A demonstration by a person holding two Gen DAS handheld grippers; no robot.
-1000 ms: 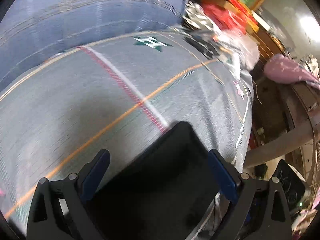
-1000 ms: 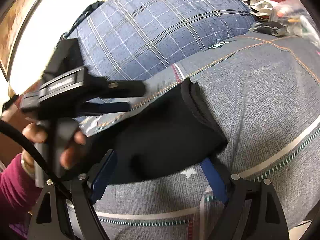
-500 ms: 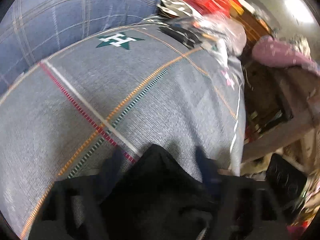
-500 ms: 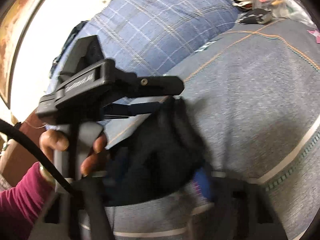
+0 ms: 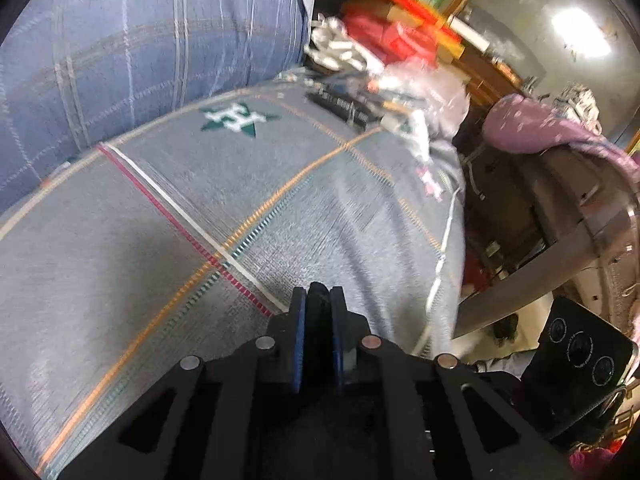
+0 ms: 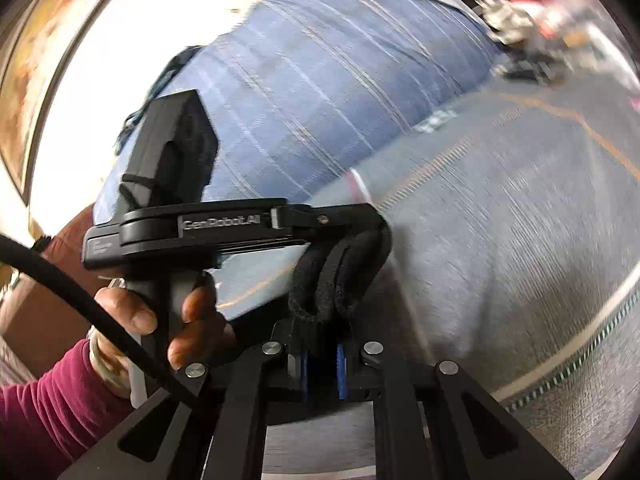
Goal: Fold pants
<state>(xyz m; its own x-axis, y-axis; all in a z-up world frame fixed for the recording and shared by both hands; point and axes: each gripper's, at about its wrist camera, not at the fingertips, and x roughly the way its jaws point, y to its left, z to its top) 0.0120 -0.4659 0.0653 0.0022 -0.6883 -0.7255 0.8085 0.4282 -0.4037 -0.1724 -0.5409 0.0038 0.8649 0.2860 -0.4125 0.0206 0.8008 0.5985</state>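
Note:
The black pants (image 6: 344, 272) hang bunched between my two grippers above a grey striped bedspread (image 6: 520, 240). In the right wrist view my right gripper (image 6: 320, 336) is shut on one fold of the bunch, blue pads pressed on the fabric. My left gripper (image 6: 360, 216) comes in from the left, held by a hand (image 6: 192, 320) in a magenta sleeve, and pinches the same bunch from above. The left wrist view shows the left gripper (image 5: 319, 308) shut, with a thin strip of the black pants (image 5: 319, 288) squeezed between its pads. Most of the garment is hidden below the grippers.
A blue plaid pillow (image 5: 140, 40) lies at the head of the bedspread (image 5: 160, 260). Bags and red packets (image 5: 380, 60) crowd the far corner. The bed's edge drops off at the right, beside a purple cloth (image 5: 540, 132) on furniture and a black device (image 5: 580, 352).
Both grippers went from wide open around the flat black pants to shut on them. The fabric has bunched up and lifted off the bedspread with the hands.

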